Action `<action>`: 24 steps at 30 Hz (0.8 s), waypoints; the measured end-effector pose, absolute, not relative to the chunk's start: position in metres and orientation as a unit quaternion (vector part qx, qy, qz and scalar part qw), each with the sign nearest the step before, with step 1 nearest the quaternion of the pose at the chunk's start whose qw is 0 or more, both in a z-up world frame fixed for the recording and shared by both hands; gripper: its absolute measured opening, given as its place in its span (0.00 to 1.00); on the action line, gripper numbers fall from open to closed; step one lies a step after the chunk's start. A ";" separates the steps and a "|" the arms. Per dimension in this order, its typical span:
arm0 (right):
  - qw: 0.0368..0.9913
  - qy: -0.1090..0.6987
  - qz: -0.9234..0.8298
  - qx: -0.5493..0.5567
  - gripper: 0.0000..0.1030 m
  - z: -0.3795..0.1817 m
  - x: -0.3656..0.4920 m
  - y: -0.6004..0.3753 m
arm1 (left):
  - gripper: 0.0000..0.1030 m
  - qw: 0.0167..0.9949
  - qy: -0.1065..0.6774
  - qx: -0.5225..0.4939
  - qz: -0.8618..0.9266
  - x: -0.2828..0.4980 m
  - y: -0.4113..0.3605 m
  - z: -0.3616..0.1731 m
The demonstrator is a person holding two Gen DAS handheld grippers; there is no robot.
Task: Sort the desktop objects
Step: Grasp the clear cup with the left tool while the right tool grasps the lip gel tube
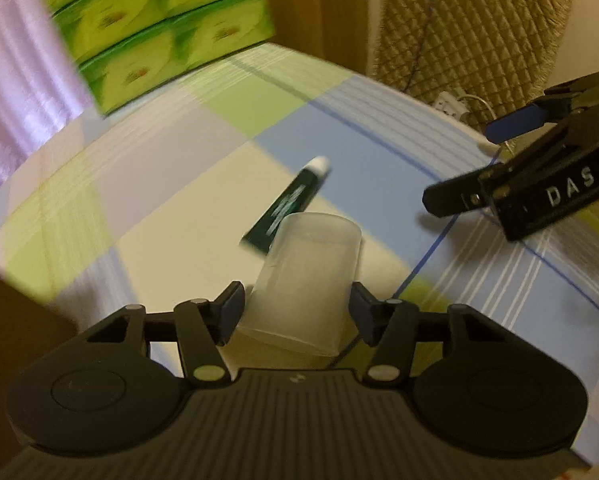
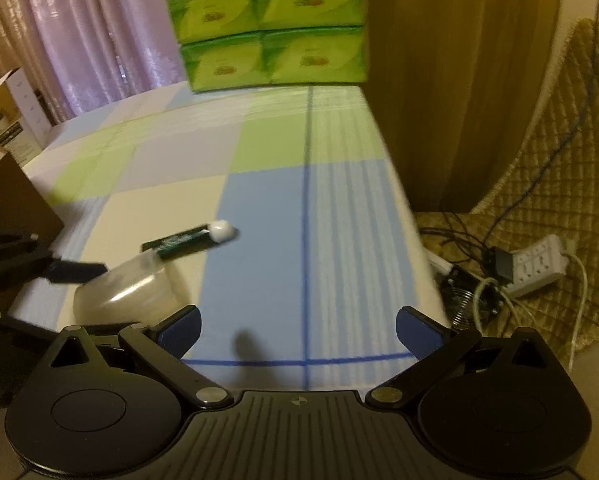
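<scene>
Left gripper [image 1: 295,314]: fingers closed in on a frosted plastic cup [image 1: 307,280], one pad at each side wall. Contact looks made on both sides, though motion blur softens the edges. The cup is tilted, closed base pointing away from the gripper and up, rim nearest the gripper body. From the right wrist view the cup looks clear of the checked tablecloth [image 2: 259,200], or barely resting on it; cannot settle which.

Right gripper [image 2: 297,330]: fingers spread wide, nothing between them. It hovers over the blue square of the cloth near the table's right edge, well to the right of the cup.

Just beyond the cup: a dark green tube with a white cap [image 1: 289,204] lies flat on the cream square. In the left view its flat crimped end is hidden behind the cup's base. Long axis runs away from the left gripper and slightly right, cap at the far end. From the right gripper it lies ahead and to the left, nearly crosswise, cap toward the right gripper.

Judgement: the free right gripper is the one to take the tube; its fingers should close across the short width.

Far end of table: stacked green tissue packs [image 2: 271,32]. A brown cardboard box [image 2: 15,196] stands left of the cup, probably the drop point.
</scene>
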State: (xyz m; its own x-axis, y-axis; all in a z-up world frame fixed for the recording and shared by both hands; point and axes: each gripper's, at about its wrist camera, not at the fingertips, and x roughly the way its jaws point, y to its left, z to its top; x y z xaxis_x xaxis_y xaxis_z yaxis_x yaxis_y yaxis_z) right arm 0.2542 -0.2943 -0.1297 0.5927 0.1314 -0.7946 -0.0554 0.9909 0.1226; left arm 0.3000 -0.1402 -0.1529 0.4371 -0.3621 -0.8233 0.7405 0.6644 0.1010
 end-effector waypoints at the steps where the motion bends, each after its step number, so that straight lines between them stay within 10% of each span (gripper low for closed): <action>1: 0.891 0.448 0.058 0.042 0.98 -0.130 0.256 -0.290 | 0.51 0.819 0.414 0.224 -0.328 0.300 -0.133 -0.152; 24: 0.905 0.404 0.129 -0.035 0.98 -0.165 0.310 -0.212 | 0.48 0.870 0.463 0.105 -0.134 0.324 -0.082 -0.149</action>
